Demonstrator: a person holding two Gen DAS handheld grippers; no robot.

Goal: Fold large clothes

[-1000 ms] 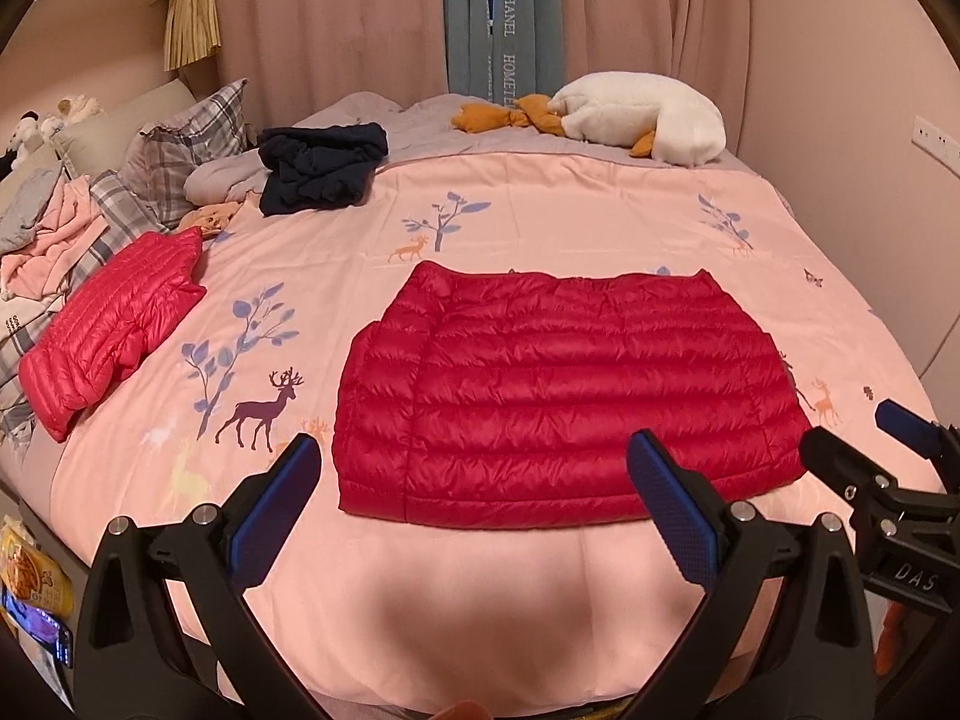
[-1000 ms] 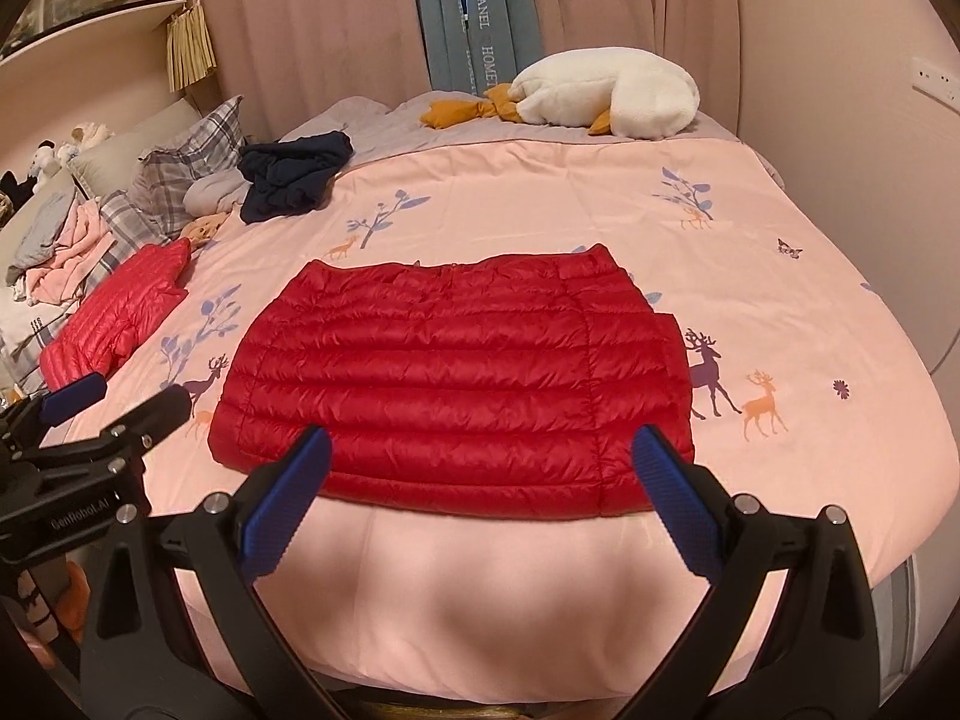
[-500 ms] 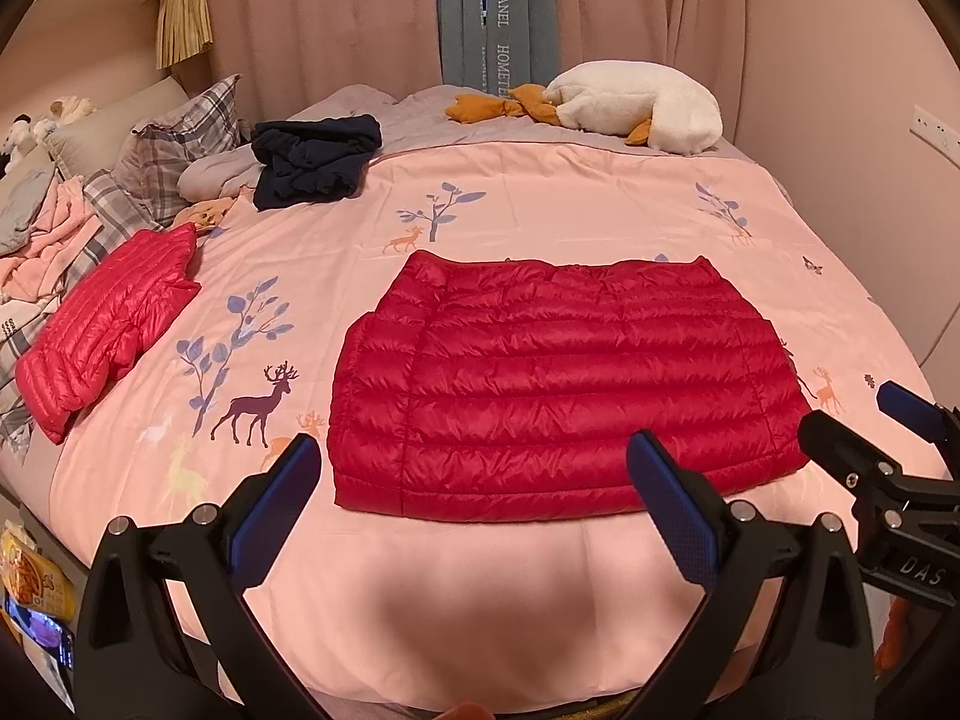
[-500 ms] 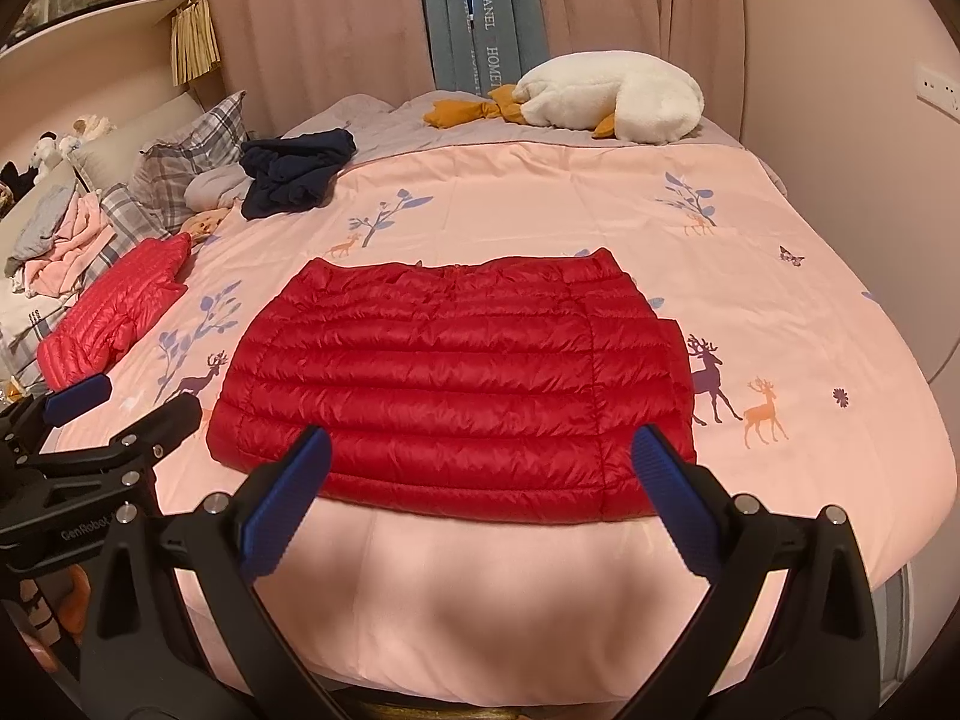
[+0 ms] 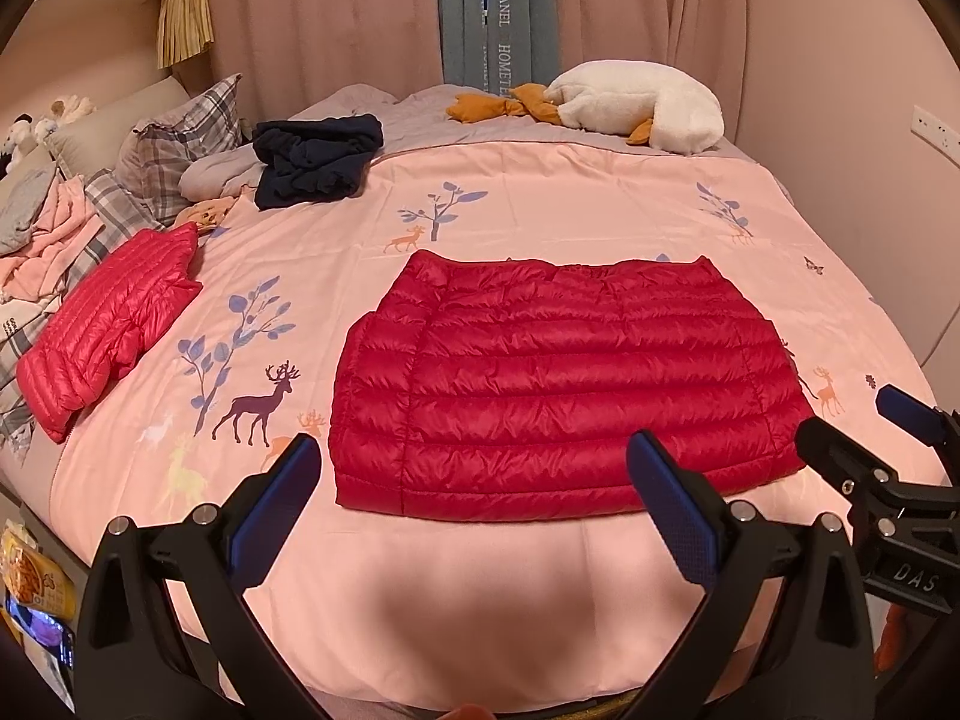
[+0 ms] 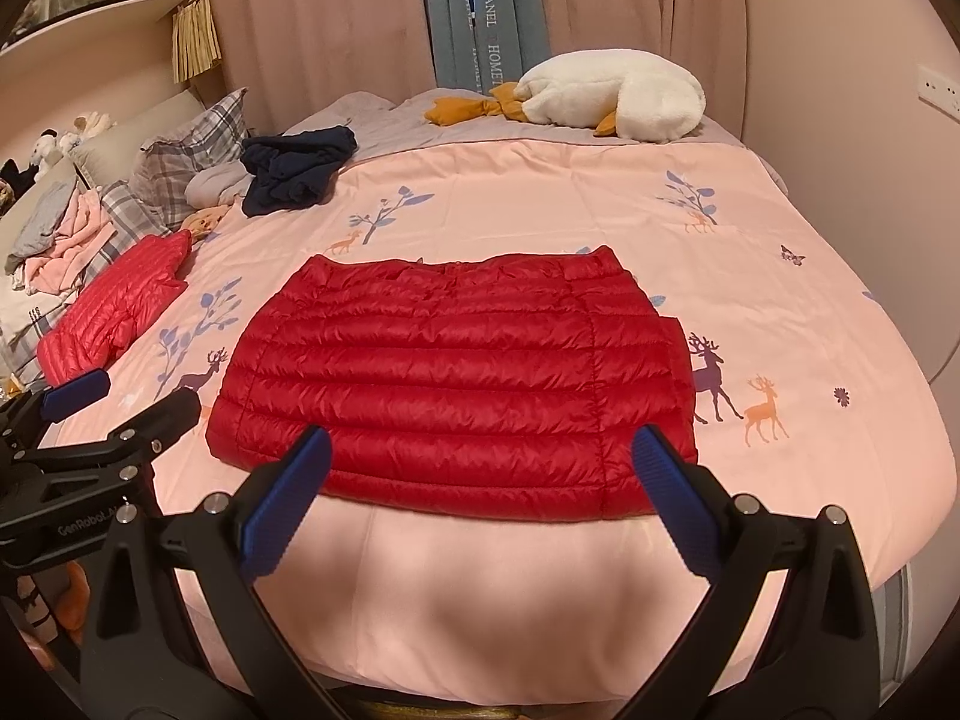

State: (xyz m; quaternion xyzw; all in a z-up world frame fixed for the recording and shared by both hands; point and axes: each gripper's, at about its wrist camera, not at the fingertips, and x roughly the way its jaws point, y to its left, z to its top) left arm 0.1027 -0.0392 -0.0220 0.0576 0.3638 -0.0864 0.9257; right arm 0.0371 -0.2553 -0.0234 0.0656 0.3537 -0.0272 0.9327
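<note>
Lying flat on bed (image 5: 480, 588), red jacket (image 5: 564, 384) sitting ahead of both tongs, untouched. Left tongs (image 5: 474, 480) gaping wide near its front-left hem; right tongs (image 6: 480, 468) gaping wide near front-right hem, holding nothing.

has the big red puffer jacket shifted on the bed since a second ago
No. The red puffer jacket keeps its place on the pink duvet: its left edge sits just right of the purple deer print as before. Only the camera drifts.
</note>
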